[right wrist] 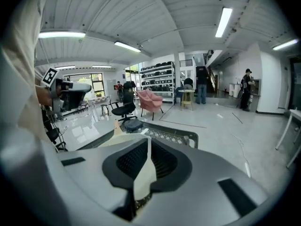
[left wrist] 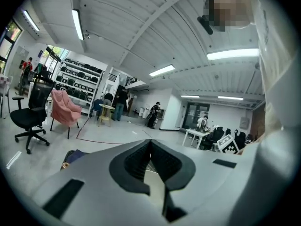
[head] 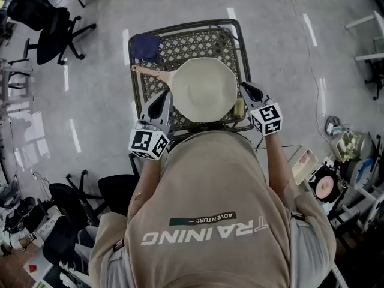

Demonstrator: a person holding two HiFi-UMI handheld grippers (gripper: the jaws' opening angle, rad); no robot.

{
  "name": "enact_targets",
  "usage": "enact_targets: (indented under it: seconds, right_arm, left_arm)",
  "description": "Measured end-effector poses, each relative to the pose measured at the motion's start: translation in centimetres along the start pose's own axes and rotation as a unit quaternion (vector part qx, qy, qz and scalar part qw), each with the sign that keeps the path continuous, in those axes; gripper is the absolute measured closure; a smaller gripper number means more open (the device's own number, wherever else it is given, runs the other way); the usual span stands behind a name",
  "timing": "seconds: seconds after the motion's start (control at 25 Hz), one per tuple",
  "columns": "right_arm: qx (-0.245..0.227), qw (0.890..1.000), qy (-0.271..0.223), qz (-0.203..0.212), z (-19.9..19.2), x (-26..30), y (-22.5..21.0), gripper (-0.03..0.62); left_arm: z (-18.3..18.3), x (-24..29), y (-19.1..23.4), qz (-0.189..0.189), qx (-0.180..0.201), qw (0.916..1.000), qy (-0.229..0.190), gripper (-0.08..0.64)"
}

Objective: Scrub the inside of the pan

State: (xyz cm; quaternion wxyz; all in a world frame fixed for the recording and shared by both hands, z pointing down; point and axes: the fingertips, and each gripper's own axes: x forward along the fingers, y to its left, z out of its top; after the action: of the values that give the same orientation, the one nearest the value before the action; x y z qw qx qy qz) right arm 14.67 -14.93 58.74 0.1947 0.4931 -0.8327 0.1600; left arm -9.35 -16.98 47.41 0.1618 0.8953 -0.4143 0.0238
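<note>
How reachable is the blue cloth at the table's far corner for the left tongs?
Probably yes. The left tongs are shut and empty; only the pan handle lies between them and the blue cloth, and it looks low enough to pass over.

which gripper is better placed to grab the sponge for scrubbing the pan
Right: the right gripper is next to the sponge by the pan's rim; the left gripper sits across the pan.

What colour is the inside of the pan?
Cream; the pan shows best in the head view.
</note>
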Motion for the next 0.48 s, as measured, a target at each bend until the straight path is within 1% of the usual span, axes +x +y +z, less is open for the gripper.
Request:
enact_targets:
  seconds: [0.12,0.24,0.28,0.32,0.36,0.48]
  right_arm:
    - [0.032,0.998,0.038,-0.024,-4.4,1.0,-2.1,0.572]
    - [0.061,0.995,0.068,-0.039,-8.4,1.7,-3.8,0.569]
    - [0.071,0.994,0.078,-0.040,-9.6,1.9,-4.1,0.537]
    - [0.081,0.992,0.088,-0.038,-10.8,2.2,-4.2,0.488]
    - [0.090,0.990,0.100,-0.034,-12.1,2.5,-4.2,0.469]
    - [0.107,0.984,0.142,-0.028,-16.6,2.9,-3.8,0.463]
  left_arm:
    - [-0.1,0.0,0.4,0.019,0.006,0.9998,0.009,0.541]
    - [-0.3,0.1,0.7,0.033,0.017,0.9991,0.021,0.541]
    - [-0.1,0.0,0.9,0.040,0.019,0.9988,0.022,0.541]
    - [0.1,-0.2,1.1,0.046,0.021,0.9985,0.021,0.541]
    - [0.3,-0.3,1.3,0.052,0.022,0.9982,0.021,0.541]
    - [0.7,-0.6,1.2,0.064,0.025,0.9975,0.019,0.541]
